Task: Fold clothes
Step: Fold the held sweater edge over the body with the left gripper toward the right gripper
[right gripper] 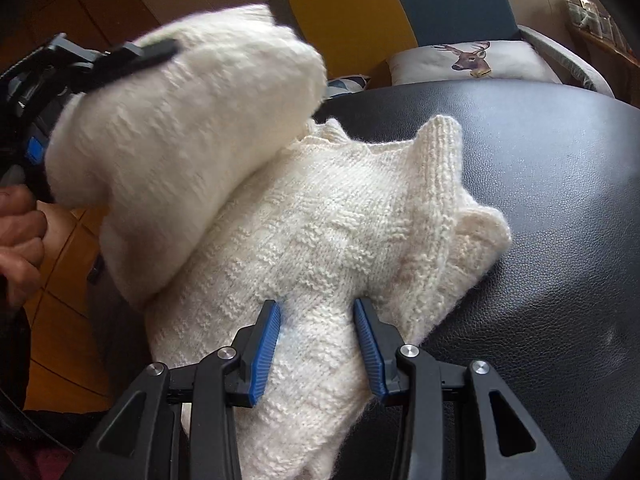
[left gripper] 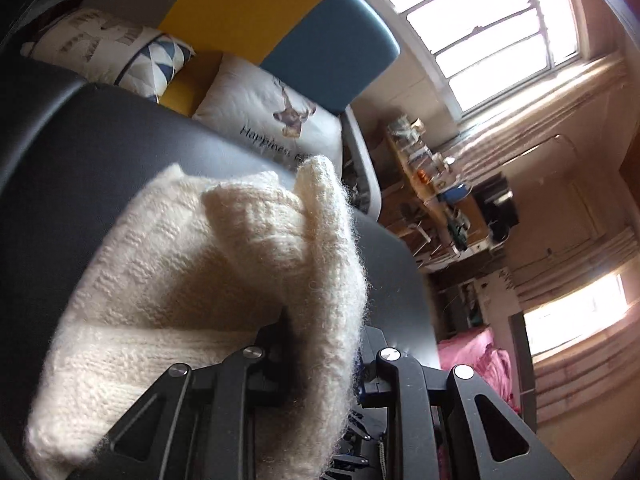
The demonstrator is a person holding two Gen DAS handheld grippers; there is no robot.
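Nearest in the right wrist view, the right tool (right gripper: pixel 318 338) has its two blue-padded fingers (right gripper: pixel 264 354) spread, one to each side of a ridge of the cream knitted sweater (right gripper: pixel 320 216), resting on the knit without gripping it. The sweater, the only garment in view, lies bunched on a black leather-look surface (right gripper: pixel 540 200), with a ribbed edge standing up near its far side.

To the left and higher, the left tool (right gripper: pixel 132 54) pinches a thick flap of the same sweater and holds it lifted above the rest; a person's hand (right gripper: pixel 20 236) grips its handle. In the left wrist view the knit drapes between and over that tool's fingers (left gripper: pixel 316 344), hiding the tips, but the cloth hangs from them, so it reads as clamped.

The step in hand looks like a fold: one part of the sweater raised to be carried across the body of it. The next move probably calls for laying the lifted flap flat over the part the right tool steadies, then letting it go without dragging the loose knit.

Farther off sit three cushions: a deer-print one (right gripper: pixel 472 60) just beyond the surface, and two patterned ones (left gripper: pixel 112 52), against a yellow and blue backrest (left gripper: pixel 280 20). Beyond are two bright windows (left gripper: pixel 480 20), a cluttered shelf (left gripper: pixel 432 184) and pink bedding (left gripper: pixel 476 356).
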